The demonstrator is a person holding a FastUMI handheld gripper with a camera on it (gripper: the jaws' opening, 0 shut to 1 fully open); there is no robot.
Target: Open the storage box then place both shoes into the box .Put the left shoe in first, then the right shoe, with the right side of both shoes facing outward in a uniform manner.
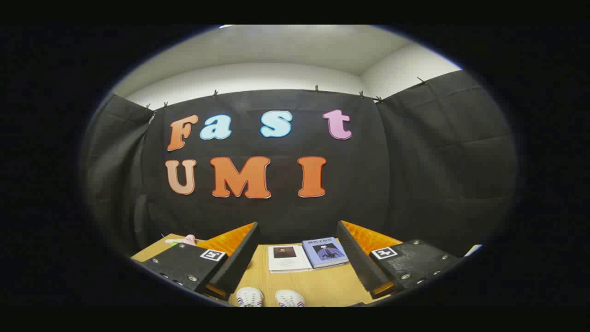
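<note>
A: Far left, a pink object (183, 240) sits on the desk (322, 283) past the left finger.

B: And the gripper (297, 258) hangs spread wide, nothing between its fingers.

A: Down low between them, two white shoes (270, 297) side by side, toes forward.

B: Beyond those, a white book (288, 258) touching a blue book (326, 251), just inside the right finger

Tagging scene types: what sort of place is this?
Likely a staged recording booth: black cloth walls, a wooden table holding two books and white shoes. The tongs are open above it.
</note>
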